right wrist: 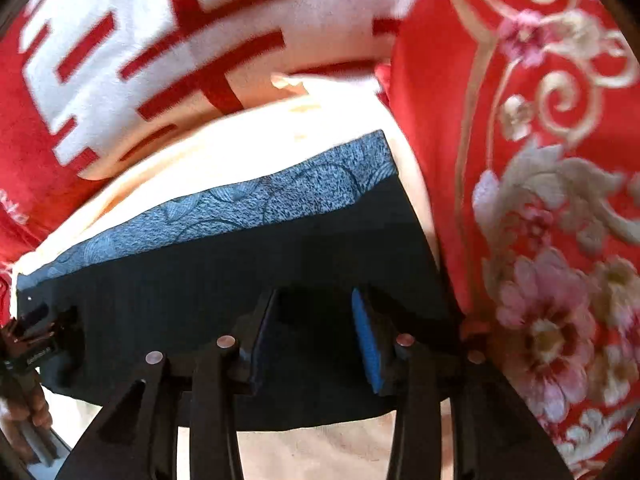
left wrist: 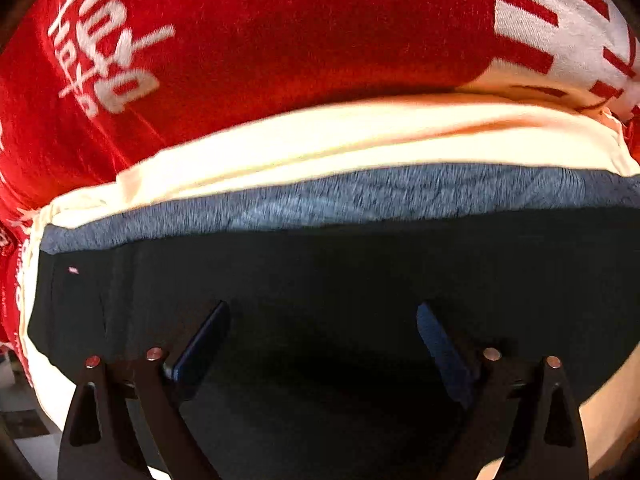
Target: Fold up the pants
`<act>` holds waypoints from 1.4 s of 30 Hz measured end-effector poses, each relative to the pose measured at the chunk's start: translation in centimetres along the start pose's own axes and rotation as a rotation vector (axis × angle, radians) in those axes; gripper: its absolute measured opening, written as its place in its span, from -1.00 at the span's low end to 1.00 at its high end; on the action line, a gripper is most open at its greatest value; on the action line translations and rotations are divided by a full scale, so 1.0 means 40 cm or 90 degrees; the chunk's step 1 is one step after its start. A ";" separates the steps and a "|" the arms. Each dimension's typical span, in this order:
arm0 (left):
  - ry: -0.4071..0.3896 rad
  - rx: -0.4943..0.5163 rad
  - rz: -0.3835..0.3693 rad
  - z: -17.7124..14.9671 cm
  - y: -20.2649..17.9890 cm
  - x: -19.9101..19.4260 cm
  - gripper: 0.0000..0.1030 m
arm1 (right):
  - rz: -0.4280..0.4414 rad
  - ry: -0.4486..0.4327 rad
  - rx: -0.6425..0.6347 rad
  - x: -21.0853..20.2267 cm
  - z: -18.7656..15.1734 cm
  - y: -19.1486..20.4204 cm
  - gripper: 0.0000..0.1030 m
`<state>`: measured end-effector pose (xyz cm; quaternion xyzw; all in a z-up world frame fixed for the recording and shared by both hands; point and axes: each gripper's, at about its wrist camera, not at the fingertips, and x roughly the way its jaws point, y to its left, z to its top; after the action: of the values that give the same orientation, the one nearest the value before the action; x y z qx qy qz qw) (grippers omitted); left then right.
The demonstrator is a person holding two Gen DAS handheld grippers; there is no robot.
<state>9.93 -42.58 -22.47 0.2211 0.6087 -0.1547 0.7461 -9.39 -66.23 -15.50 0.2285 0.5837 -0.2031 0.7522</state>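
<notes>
1. Although both grippers point steeply down at the bed, neither holds anything: the left gripper (left wrist: pixel 323 340) has its jaws spread wide with only dark cloth showing beneath the gap, and the right gripper (right wrist: pixel 316 336) has its jaws partly apart with nothing pinched between the blue pads (right wrist: pixel 366 344).
2. The pants (left wrist: pixel 320 280) lie directly under both grippers as a compact dark rectangle, with a blue-grey waistband (right wrist: pixel 248 204) along the far edge. They rest on a cream sheet (left wrist: pixel 320 140), beyond which a red blanket (left wrist: pixel 280 20) with white lettering is spread.
3. The bundle's long axis runs side to side across both views. In the right wrist view its right end stops just short of a red floral quilt (right wrist: pixel 540 200), while the left gripper appears at the opposite end, at the left edge of the picture.
4. Judging by the neat outline, the folding looks largely done. Any further fold would probably bring one short end toward the other, and each gripper sits over its own end, so neither is clearly better placed.
5. No box, basket or other container is visible.
</notes>
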 end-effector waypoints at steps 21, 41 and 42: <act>-0.005 -0.100 -0.001 -0.170 0.445 -0.104 0.99 | 0.205 0.097 -0.033 -0.112 -0.275 0.449 -0.05; 0.007 -0.093 0.011 -0.207 0.915 0.110 0.99 | 0.352 0.147 0.134 0.113 -0.447 0.918 -0.03; 0.004 -0.091 0.007 -0.215 0.917 0.115 0.99 | 0.357 0.145 0.140 0.117 -0.445 0.921 0.00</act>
<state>22.04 -6.60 -23.16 0.1706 0.6194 -0.1061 0.7590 -1.20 -26.12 -19.94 0.4819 0.5528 -0.0231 0.6794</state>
